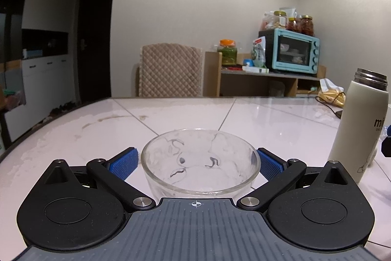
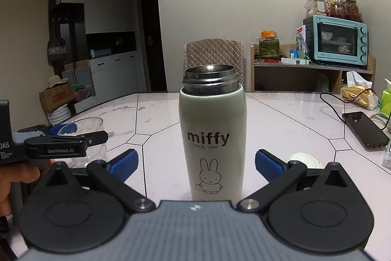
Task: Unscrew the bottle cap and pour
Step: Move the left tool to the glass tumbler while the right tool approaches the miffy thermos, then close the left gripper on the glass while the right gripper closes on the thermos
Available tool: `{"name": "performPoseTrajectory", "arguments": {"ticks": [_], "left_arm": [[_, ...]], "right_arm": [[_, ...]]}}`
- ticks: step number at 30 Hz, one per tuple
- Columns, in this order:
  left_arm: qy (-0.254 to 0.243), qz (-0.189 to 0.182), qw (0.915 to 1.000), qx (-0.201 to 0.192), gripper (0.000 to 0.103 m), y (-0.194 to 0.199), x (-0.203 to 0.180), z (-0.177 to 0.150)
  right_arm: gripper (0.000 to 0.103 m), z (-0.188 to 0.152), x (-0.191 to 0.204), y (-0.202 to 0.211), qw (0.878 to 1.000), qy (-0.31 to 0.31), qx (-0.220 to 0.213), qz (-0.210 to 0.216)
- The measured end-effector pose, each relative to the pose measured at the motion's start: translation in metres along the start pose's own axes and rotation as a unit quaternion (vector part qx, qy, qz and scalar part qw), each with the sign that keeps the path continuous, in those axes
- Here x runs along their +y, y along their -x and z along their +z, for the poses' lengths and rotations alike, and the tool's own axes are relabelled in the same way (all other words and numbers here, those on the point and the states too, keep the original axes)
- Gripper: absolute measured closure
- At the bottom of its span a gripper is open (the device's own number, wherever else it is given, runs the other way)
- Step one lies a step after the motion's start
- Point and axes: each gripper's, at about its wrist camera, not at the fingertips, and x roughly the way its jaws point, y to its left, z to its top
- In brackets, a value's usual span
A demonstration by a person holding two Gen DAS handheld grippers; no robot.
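Note:
A white "miffy" bottle stands upright on the table with its steel neck uncapped; it also shows at the right in the left wrist view. Its white cap lies on the table to the right of the bottle. My right gripper is open, its blue pads either side of the bottle with gaps. A clear glass stands between the blue pads of my left gripper; the pads sit at its sides, contact unclear. The glass and left gripper also show at the left in the right wrist view.
A black phone with a cable lies at the right of the tiled table, near a yellow bag and green box. A padded chair stands behind the table; shelf with oven beyond.

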Motion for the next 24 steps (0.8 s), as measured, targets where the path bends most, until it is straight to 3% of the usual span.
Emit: {"name": "performPoseTrajectory", "arguments": {"ticks": [8, 14, 24], "left_arm": [[-0.002, -0.002, 0.9999, 0.01, 0.001, -0.0012, 0.001, -0.0011], [-0.006, -0.008, 0.9997, 0.021, 0.011, -0.0038, 0.0008, -0.0009], [-0.008, -0.021, 0.9993, 0.028, 0.015, -0.0049, 0.0043, -0.0018]], "right_arm": [[0.0, 0.0, -0.0012, -0.0019, 1.0, -0.003, 0.0, -0.001], [0.0, 0.0004, -0.0023, -0.0029, 1.0, -0.004, -0.002, -0.002], [0.0, 0.0004, -0.0058, -0.0051, 1.0, -0.005, -0.003, -0.004]]}}
